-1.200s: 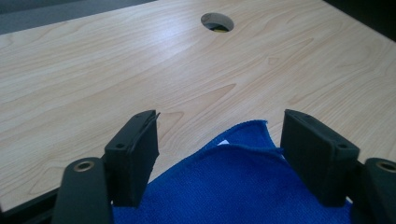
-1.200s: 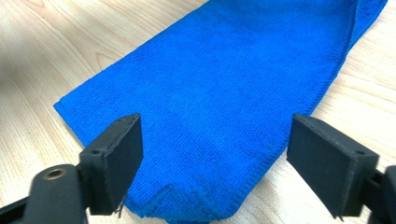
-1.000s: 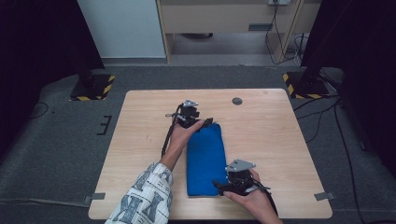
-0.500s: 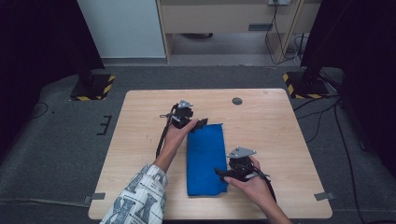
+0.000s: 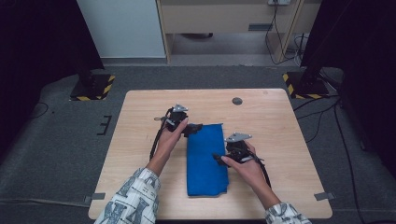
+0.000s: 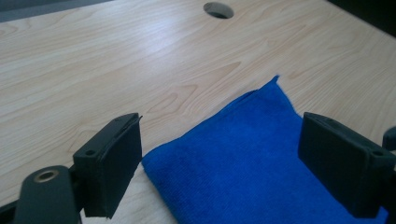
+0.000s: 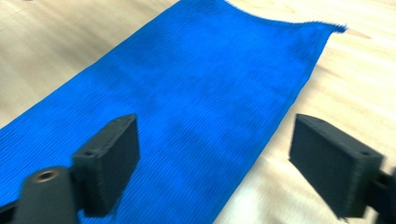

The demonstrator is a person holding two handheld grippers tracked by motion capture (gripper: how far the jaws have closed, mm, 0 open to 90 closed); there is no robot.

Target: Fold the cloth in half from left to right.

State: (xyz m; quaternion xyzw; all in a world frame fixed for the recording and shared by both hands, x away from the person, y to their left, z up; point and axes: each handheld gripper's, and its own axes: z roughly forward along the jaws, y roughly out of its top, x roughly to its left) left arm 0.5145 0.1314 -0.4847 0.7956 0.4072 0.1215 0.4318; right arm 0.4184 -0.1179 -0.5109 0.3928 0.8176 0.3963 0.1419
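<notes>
Both pairs of jaws gape wide, empty, over one folded blue cloth (image 5: 207, 159) lying mid-table.
Left gripper (image 6: 219, 154) hangs at the cloth's far left corner, right gripper (image 7: 212, 163) at its right edge; a shallow pinch might lift only the top layer and spoil the fold. Count: two grippers, one cloth, one table (image 5: 280, 121), one round hole (image 5: 237, 101).

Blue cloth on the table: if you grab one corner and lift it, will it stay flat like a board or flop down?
The blue cloth would probably flop: it looks like soft, folded fabric lying flat. It likely weighs little, and its layers may unfold. Pushed, it would probably bunch up rather than slide.
</notes>
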